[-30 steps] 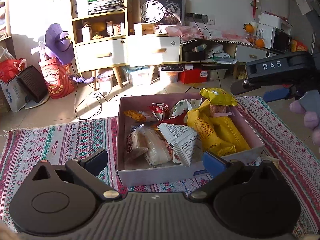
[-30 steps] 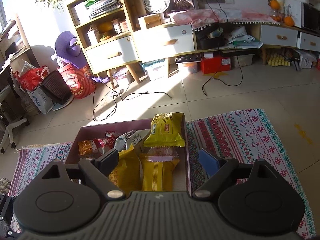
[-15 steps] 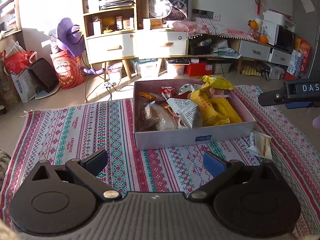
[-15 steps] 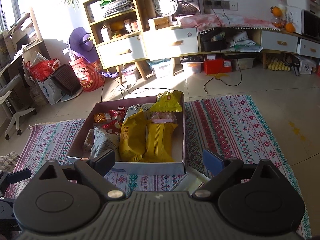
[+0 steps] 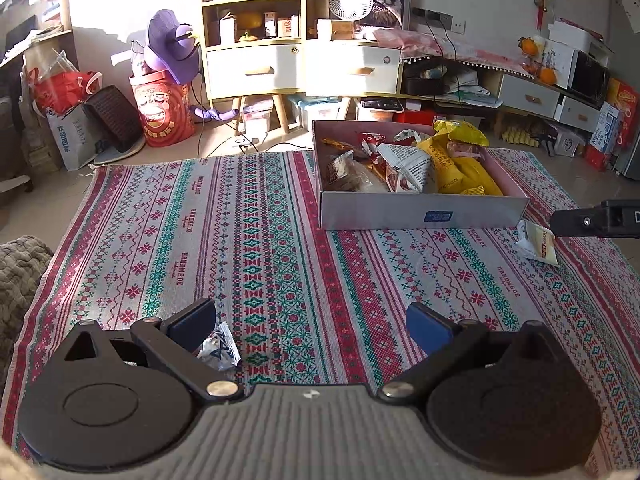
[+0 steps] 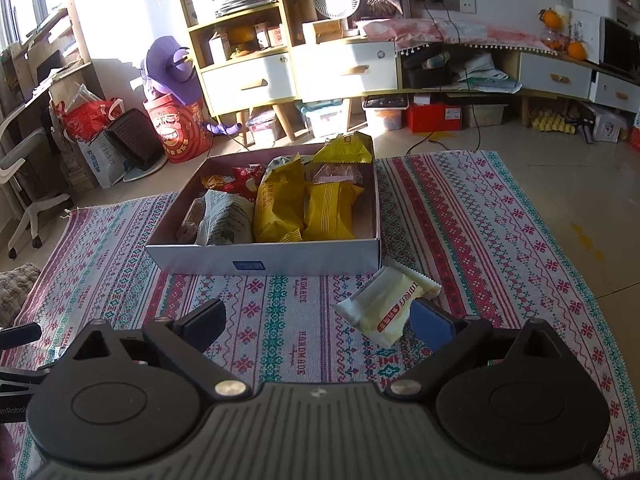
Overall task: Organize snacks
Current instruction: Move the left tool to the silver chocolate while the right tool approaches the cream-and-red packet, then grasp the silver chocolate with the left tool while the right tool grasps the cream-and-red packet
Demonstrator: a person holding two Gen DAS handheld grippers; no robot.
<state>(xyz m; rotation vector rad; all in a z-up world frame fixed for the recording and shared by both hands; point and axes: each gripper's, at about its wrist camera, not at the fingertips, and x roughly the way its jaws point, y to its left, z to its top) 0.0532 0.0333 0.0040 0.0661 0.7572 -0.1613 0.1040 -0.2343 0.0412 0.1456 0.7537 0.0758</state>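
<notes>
Over rug (image 6: 480,216), both tilted-down grippers (image 5: 310,322) (image 6: 318,320) hover, right one opening.

Your two wrist cameras look forward and down over the patterned rug, both facing the cabinet wall.

Your left view sits low over the rug (image 5: 256,240), with the left gripper (image 5: 311,330) filling its bottom edge and the snack box (image 5: 420,212) ahead to the right. Your right view looks from further right, over the right gripper (image 6: 318,322), with the same snack box (image 6: 272,258) ahead, slightly left and nearer. Both views share the rug (image 6: 480,216), the box, the cream snack packet (image 5: 538,242) (image 6: 386,306) beside it, the white-drawered cabinet (image 5: 300,64) (image 6: 296,72) and the purple hat (image 5: 172,46) (image 6: 170,68).
</notes>
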